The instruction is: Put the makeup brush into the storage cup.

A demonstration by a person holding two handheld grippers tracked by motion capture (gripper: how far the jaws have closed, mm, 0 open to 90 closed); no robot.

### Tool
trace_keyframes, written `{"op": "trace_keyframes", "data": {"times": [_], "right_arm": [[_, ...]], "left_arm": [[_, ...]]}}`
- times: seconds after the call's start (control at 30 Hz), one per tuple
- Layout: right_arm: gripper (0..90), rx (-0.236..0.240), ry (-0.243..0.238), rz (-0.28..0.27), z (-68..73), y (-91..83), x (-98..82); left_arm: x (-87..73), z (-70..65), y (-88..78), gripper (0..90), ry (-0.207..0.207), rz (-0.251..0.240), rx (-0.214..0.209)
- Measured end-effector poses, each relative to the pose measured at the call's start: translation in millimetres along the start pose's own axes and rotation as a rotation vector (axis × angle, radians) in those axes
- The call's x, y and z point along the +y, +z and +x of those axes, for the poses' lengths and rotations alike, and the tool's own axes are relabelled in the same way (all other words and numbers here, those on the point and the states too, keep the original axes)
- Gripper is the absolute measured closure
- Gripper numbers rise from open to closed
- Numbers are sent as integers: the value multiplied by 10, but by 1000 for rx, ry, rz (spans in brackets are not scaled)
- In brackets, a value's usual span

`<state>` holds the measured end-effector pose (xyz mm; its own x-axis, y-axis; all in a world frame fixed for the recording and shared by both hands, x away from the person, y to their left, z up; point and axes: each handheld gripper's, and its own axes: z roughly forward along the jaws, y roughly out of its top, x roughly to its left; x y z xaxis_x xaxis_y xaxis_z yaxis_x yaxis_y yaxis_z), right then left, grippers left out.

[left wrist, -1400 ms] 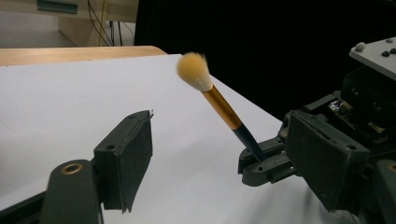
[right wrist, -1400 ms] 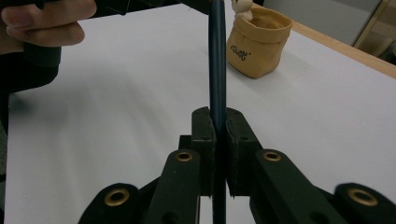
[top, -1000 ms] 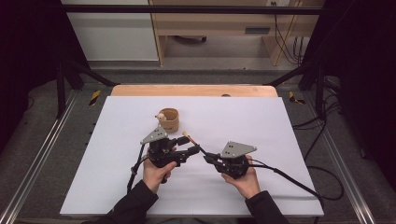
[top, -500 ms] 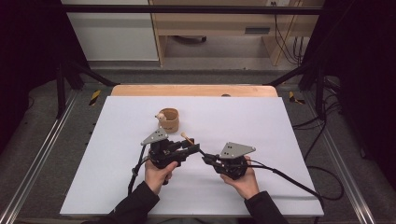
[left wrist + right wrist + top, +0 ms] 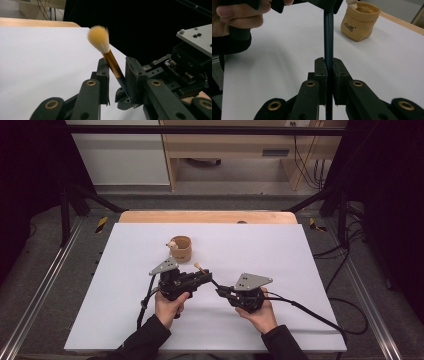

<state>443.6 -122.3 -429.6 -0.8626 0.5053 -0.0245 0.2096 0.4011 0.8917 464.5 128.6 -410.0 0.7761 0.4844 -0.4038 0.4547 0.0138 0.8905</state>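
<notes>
From the high view it's just two grippers meeting near the middle of the white table point(image 5: 310, 270), with a little tan pot point(image 5: 181, 248) sitting behind them, and you can barely make out the brush point(image 5: 198, 267) as a pale dot. The left gripper view is where you actually see it: a makeup brush point(image 5: 107, 53) with a fluffy orange-white head, gold ferrule and dark handle, standing tilted between the left gripper point(image 5: 117, 75) jaws. Those jaws have just been closing in around it; the brush leans against the left-hand pad while the other one looks a hair off it, so not really clamped. The right gripper view shows the other end: the right gripper point(image 5: 329, 80) is squeezed tight on the dark handle point(image 5: 328, 37), which runs straight up toward the left gripper point(image 5: 322, 5), with the pot point(image 5: 360, 21) off to the right.
</notes>
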Motion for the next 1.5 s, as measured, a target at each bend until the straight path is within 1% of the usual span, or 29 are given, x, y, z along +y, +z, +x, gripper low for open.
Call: {"op": "trace_keyframes", "data": {"times": [0.13, 0.33, 0.57, 0.77, 1.0, 1.1, 1.17, 1.27, 1.33, 1.37, 1.43, 1.5], "right_arm": [[840, 1, -1, 3, 3, 5, -3], [838, 2, -1, 12, 4, 23, -15], [829, 3, 0, 16, 2, 36, -23], [821, 3, 2, 17, 2, 42, -26], [800, -4, 8, 22, 0, 39, -26], [747, -7, 12, 19, -1, 38, -24], [676, -17, 15, 18, -5, 32, -22], [567, -38, 31, 11, -12, 14, -10], [506, -47, 39, 4, -15, -3, 1], [474, -59, 37, -1, -16, -13, 5], [411, -77, 48, -6, -20, -35, 18], [366, -85, 64, -12, -27, -60, 32]], "left_arm": [[-1, -5, -1, 752, -5, -2, -6], [-4, -12, 3, 771, 0, 4, -8], [-5, -48, 3, 804, 7, 0, -31], [1, -85, 3, 828, 27, 5, -45], [3, -117, -2, 833, 55, 12, -36], [6, -119, -9, 833, 61, 12, -30], [14, -115, -24, 833, 62, 10, -23], [35, -100, -59, 833, 65, 6, -2], [49, -88, -87, 833, 69, 4, 6], [56, -82, -101, 833, 71, 1, 12], [75, -70, -130, 833, 72, -5, 22], [90, -57, -159, 833, 74, -10, 32]]}}
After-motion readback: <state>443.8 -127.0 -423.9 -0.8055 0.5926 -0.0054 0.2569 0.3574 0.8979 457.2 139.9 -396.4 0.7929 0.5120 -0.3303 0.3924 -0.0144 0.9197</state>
